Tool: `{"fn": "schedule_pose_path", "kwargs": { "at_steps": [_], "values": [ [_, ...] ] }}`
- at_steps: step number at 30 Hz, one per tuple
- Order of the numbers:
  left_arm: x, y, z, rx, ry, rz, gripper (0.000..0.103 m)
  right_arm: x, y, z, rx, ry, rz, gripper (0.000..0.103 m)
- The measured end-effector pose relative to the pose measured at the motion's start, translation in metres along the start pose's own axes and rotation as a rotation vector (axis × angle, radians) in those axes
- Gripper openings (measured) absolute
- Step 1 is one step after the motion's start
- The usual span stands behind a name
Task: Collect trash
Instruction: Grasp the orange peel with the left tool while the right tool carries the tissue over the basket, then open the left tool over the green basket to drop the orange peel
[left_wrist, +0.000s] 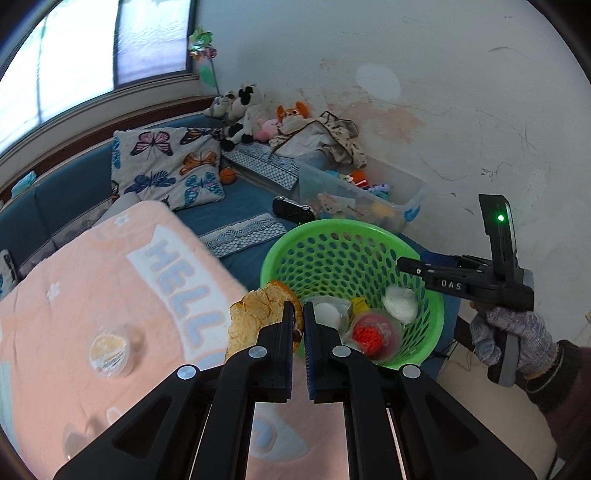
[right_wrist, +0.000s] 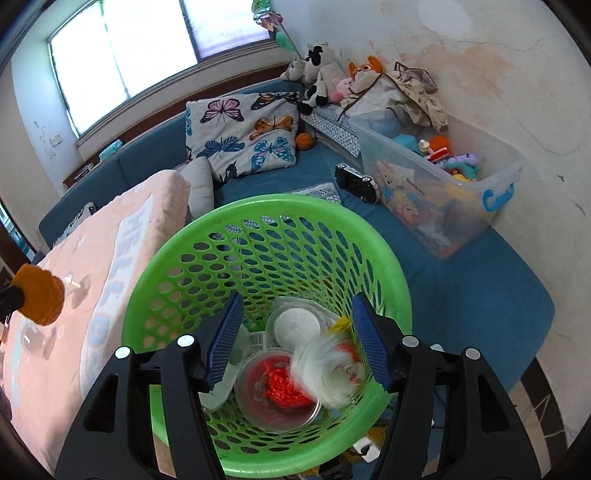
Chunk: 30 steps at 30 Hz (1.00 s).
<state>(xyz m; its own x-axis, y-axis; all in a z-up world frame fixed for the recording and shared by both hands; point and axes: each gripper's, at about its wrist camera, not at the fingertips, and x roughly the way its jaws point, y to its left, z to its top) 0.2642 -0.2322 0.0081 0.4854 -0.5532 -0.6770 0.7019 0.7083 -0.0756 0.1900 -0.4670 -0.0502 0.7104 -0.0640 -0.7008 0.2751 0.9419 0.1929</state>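
— Pinching anything, the left gripper (left_wrist: 298, 314)?
— Yes, its jaws clamp a bread piece (left_wrist: 258, 314), just left of the green basket (left_wrist: 280, 240).
— And the right gripper (right_wrist: 297, 339)?
— Jaws spread wide, nothing between them; beyond them cups (right_wrist: 277, 391) lie in the basket.

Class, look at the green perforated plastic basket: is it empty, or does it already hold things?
Not empty. The green perforated plastic basket holds a clear cup of red material, a white round lid and other wrappers.
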Motion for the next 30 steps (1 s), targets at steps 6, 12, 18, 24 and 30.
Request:
{"fn": "schedule_pose_path", "kwargs": {
  "at_steps": [6,12,18,24,30],
  "values": [
    [0.028,-0.018,0.016,0.018,0.029,-0.029,0.006,-0.017,-0.008,-0.004,0.008,-0.024,0.024,0.066],
    [0.064,-0.041,0.029,0.045,0.072,-0.060,0.006,-0.033,-0.018,-0.008,0.012,-0.041,0.029,0.067],
    [0.097,-0.054,0.036,0.056,0.117,-0.075,0.006,-0.038,-0.028,-0.015,0.021,-0.030,0.027,0.068],
    [0.120,-0.055,0.035,0.028,0.160,-0.093,0.006,-0.037,-0.028,-0.020,0.023,-0.016,0.032,0.068],
    [0.121,-0.053,0.034,0.002,0.153,-0.108,0.014,-0.034,-0.023,-0.024,0.018,-0.006,0.043,0.068]
  ]
}}
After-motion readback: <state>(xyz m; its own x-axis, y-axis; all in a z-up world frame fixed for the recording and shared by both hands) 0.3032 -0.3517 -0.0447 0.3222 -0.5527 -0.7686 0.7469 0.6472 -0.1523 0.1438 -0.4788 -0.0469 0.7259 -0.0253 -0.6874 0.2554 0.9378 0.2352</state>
